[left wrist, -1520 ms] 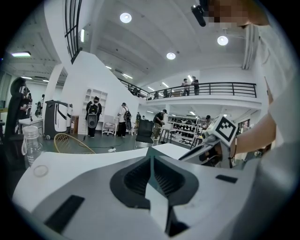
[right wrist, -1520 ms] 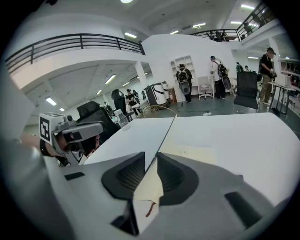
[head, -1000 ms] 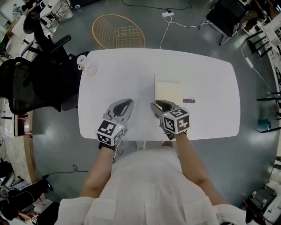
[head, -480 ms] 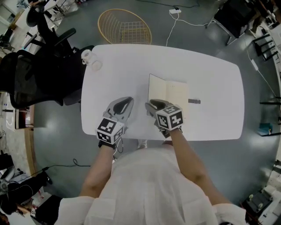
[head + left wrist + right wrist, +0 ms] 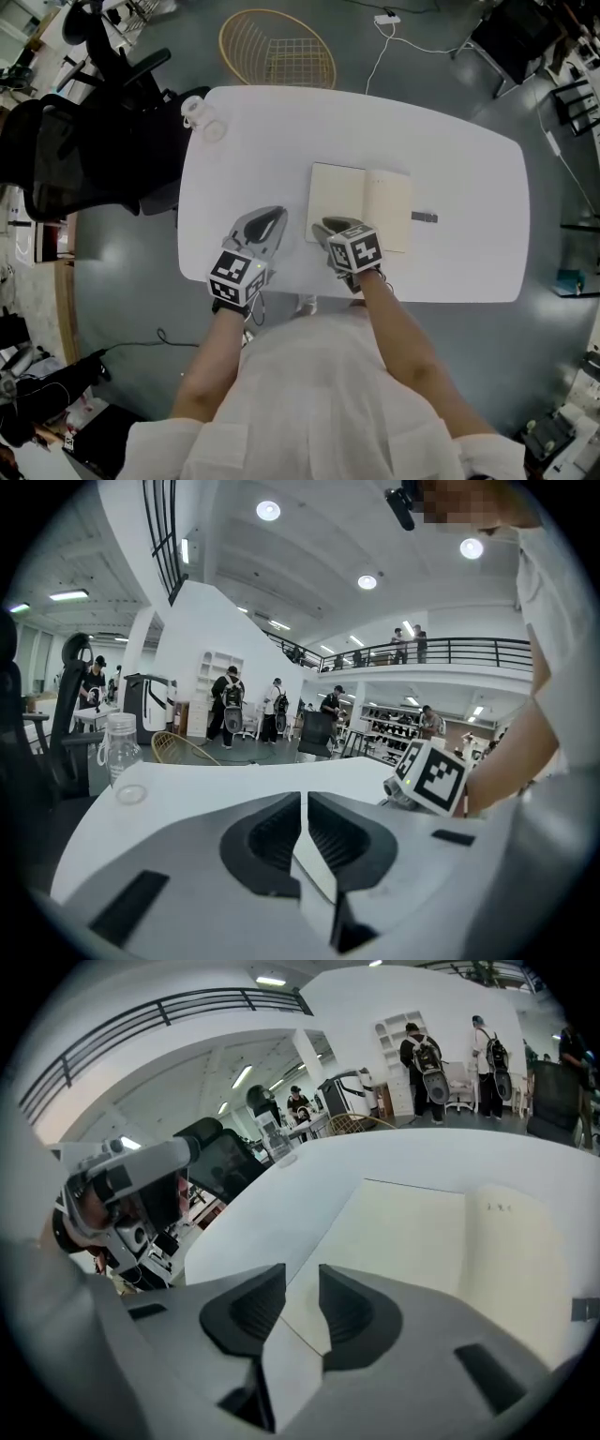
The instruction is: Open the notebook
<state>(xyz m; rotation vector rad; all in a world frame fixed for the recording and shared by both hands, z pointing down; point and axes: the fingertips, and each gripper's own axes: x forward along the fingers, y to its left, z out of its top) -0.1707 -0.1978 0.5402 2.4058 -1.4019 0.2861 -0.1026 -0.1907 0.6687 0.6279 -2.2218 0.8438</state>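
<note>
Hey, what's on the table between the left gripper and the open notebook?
Nothing. The head view shows only bare table between the left gripper and the notebook.

hidden: notebook near-left corner, under right gripper | too small: dark flat item just right of notebook, kind unclear; marks on its right-hand page, unreadable | cut off: table right end, right gripper view; office chair, head view's left edge

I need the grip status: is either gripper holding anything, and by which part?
Nothing is held. The right gripper, jaws apart and just closing slightly, hovers over the left page of the notebook, nothing between them; the left gripper is shut and empty.
</note>
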